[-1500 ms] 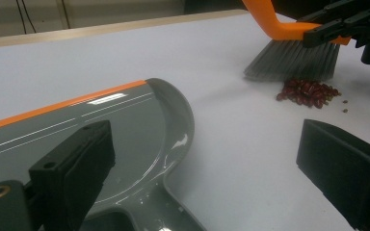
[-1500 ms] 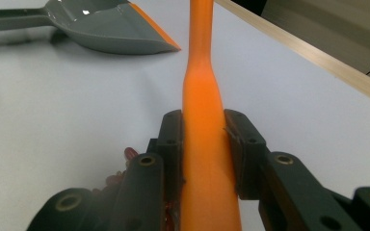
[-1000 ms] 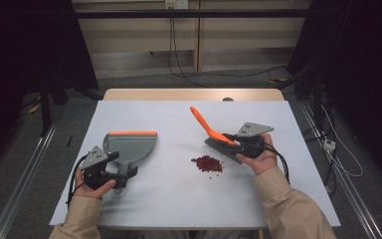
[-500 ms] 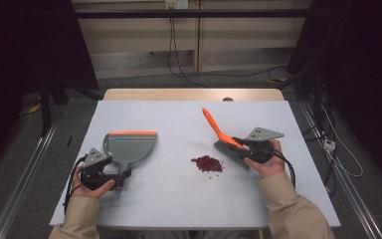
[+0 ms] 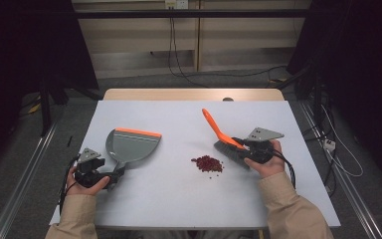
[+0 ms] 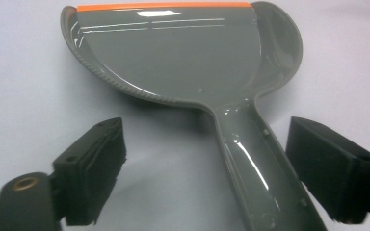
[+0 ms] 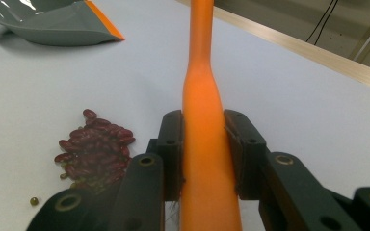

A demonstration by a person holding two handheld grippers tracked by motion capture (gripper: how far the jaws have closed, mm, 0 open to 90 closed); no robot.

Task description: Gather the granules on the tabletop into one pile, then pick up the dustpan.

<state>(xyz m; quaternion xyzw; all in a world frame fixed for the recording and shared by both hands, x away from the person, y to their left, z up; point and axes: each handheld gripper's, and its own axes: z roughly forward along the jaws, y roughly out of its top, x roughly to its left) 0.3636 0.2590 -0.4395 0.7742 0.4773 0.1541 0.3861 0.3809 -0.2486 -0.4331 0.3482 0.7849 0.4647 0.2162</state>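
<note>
The table (image 5: 189, 199) is evenly lit from above, while the surroundings to the left, right and far side are left in deep darkness. Only soft, short shadows are cast. Bright glare streaks are seen on the glossy grey dustpan (image 6: 183, 57) in the left gripper view. In the right gripper view the near orange brush handle (image 7: 204, 159) is softly blurred, and the far background is out of focus.
</note>
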